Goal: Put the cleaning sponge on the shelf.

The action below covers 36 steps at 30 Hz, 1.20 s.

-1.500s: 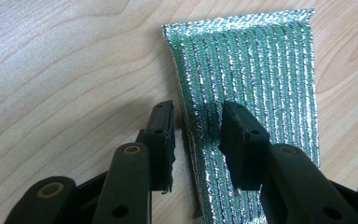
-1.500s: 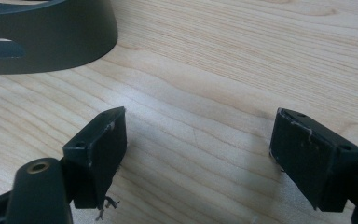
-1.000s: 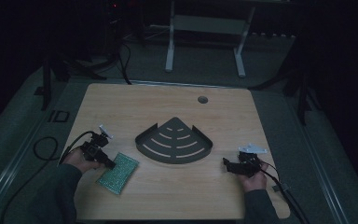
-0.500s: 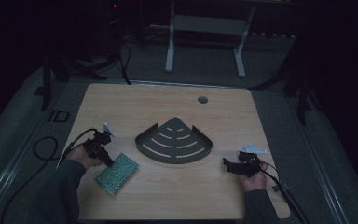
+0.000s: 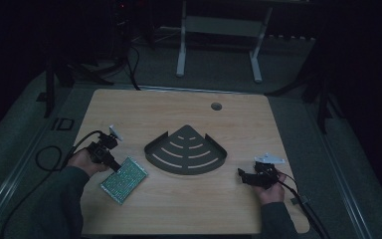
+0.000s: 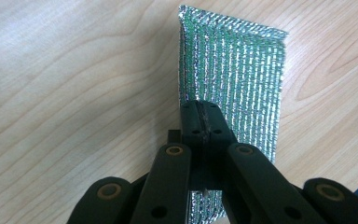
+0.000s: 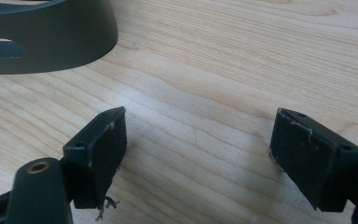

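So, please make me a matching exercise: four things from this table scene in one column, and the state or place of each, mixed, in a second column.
Things:
1. left gripper
2. right gripper
3. green mesh pad
4. dark fan-shaped tray

States or places:
a. jaws wide apart over bare wood
b. lies in the middle of the table, untouched
c. jaws closed on an edge of a thing
d. pinched at one edge, near the table's left side

Pairs: 1-c, 2-a, 3-d, 4-b
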Tool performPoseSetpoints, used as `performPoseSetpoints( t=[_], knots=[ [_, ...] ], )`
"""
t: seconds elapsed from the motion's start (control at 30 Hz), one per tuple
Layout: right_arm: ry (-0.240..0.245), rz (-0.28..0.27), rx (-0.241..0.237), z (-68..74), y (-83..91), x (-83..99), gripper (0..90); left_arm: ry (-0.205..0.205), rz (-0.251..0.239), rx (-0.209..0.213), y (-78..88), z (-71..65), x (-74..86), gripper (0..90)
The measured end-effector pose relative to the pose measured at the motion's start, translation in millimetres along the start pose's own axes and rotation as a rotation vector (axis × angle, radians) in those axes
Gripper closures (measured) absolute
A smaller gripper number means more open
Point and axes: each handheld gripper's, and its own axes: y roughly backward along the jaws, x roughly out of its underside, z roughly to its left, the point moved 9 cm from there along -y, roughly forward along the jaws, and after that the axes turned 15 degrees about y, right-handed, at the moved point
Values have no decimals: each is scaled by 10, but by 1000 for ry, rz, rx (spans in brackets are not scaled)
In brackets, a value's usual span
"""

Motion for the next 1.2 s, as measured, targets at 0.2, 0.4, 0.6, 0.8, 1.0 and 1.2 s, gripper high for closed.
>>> performPoseSetpoints(
  t=[0.2,0.4,0.6,0.8,1.0,1.2],
  knots=[
    [0,0,0,0,0,0,183,-7,-17,-7,82,-23,-35,900],
    [0,0,0,0,0,0,183,-26,-14,-9,135,-46,-56,900],
    [0,0,0,0,0,0,183,-31,-25,-17,204,-65,-91,900],
    [-1,0,0,0,0,0,183,-34,-42,-16,292,-74,-121,900],
    [0,0,0,0,0,0,183,-40,-50,-14,361,-87,-148,900],
    [-1,0,0,0,0,0,183,-51,-57,-16,424,-109,-178,900]
  ],
)
